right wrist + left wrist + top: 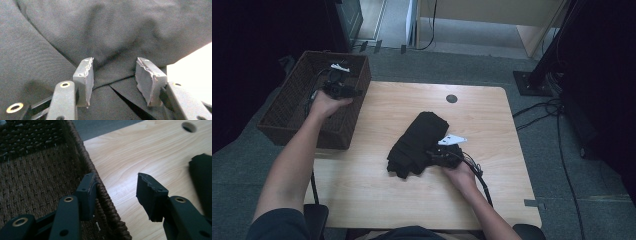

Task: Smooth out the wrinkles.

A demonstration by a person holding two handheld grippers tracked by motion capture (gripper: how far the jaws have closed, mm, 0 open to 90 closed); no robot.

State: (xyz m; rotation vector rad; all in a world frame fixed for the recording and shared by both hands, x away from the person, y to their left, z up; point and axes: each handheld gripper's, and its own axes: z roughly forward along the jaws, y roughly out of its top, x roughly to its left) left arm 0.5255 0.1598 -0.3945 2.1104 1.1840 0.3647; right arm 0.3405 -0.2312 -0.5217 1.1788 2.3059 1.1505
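Two black two-jaw grippers were at work. The left gripper (pixel 343 91) hung over the right rim of the brown woven wicker basket (pixel 282 120) at the light wooden worktop's (pixel 362 195) left edge, jaws spread either side of that rim, gripping nothing. The right gripper (pixel 436 156) rested its parted jaws against the folded black cloth (pixel 417 142) mid-worktop, not pinching it.

Left gripper (pixel 116 192) straddles the basket (pixel 287 107) rim: one finger (pixel 86 195) inside, other over table (pixel 492 120). Folded cloth (pixel 417 142) lies before the right gripper (pixel 113 80) fingers, mid-table.
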